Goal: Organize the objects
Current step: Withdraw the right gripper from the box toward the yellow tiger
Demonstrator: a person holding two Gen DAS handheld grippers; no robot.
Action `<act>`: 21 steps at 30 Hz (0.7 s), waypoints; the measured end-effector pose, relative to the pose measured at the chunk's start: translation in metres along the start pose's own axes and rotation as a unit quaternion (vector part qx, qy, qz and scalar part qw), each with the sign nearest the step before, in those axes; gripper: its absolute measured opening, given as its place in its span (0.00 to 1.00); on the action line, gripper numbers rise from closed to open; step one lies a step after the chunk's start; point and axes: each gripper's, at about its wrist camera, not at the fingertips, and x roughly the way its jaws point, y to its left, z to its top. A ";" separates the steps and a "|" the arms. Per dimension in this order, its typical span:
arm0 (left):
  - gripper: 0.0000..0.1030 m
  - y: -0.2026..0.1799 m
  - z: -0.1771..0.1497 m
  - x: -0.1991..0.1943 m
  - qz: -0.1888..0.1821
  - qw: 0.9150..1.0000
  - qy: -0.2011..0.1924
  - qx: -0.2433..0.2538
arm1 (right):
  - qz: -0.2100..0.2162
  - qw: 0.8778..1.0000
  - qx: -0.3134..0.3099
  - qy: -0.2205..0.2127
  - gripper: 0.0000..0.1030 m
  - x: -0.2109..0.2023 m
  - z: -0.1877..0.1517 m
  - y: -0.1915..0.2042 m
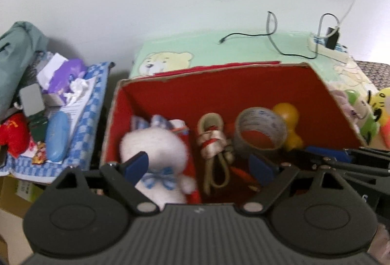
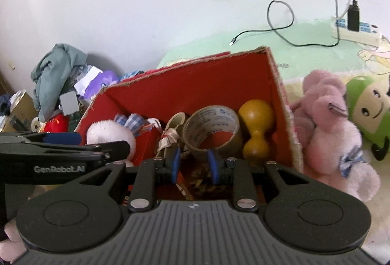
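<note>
Two grippers hang over the near edge of a red-lined cardboard box (image 1: 219,92). The left gripper (image 1: 198,167) has its blue-padded fingers spread wide, with nothing between them; below it lie a white plush toy (image 1: 156,150) with a blue checked bow and a looped bundle of cream cord (image 1: 213,140) tied with red. The right gripper (image 2: 193,163) has its fingers drawn near together but with a clear gap left, and it holds nothing; its tips sit just in front of a roll of brown packing tape (image 2: 212,128) that stands on its edge inside the box. Just beside the tape, against the box's right wall, stands a yellow gourd-shaped wooden piece (image 2: 257,128). Some small items lie on the box floor under the right gripper, too dark to tell what they are. Outside the right wall, a pink plush toy (image 2: 331,128) leans against the box, with a green plush (image 2: 365,104) just beyond it on a pale green bear-print sheet (image 1: 219,50). Farther back on the sheet lie a black charging cable (image 2: 280,26) and a white power strip (image 2: 355,31). Left of the box, well apart, a cluttered blue checked cloth (image 1: 90,128) carries a blue oval case (image 1: 57,135) and a purple tissue pack (image 1: 65,79).
</note>
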 end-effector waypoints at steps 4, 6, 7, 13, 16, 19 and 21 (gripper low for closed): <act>0.87 -0.009 0.002 -0.001 -0.021 1.000 0.003 -0.002 | 0.006 1.000 0.012 -0.018 0.24 -0.013 -0.002 -0.010; 0.87 -0.014 0.004 -0.003 -0.022 1.000 0.005 -0.003 | 0.018 0.999 0.024 -0.025 0.26 -0.020 -0.002 -0.015; 0.87 -0.017 0.004 -0.004 -0.022 1.000 0.006 -0.003 | 0.020 0.999 0.027 -0.027 0.27 -0.022 -0.002 -0.018; 0.86 -0.035 -0.001 -0.020 -0.017 1.000 0.005 -0.009 | 0.057 0.997 0.043 -0.027 0.27 -0.040 -0.001 -0.040; 0.85 -0.050 -0.004 -0.031 -0.024 1.000 0.001 -0.012 | 0.075 0.996 0.047 -0.028 0.27 -0.053 -0.001 -0.054; 0.84 -0.068 -0.007 -0.037 -0.026 1.000 0.001 -0.013 | 0.084 0.995 0.044 -0.027 0.27 -0.065 -0.001 -0.069; 0.84 -0.082 -0.009 -0.039 -0.029 0.999 0.004 -0.012 | 0.090 0.994 0.047 -0.028 0.28 -0.072 -0.001 -0.082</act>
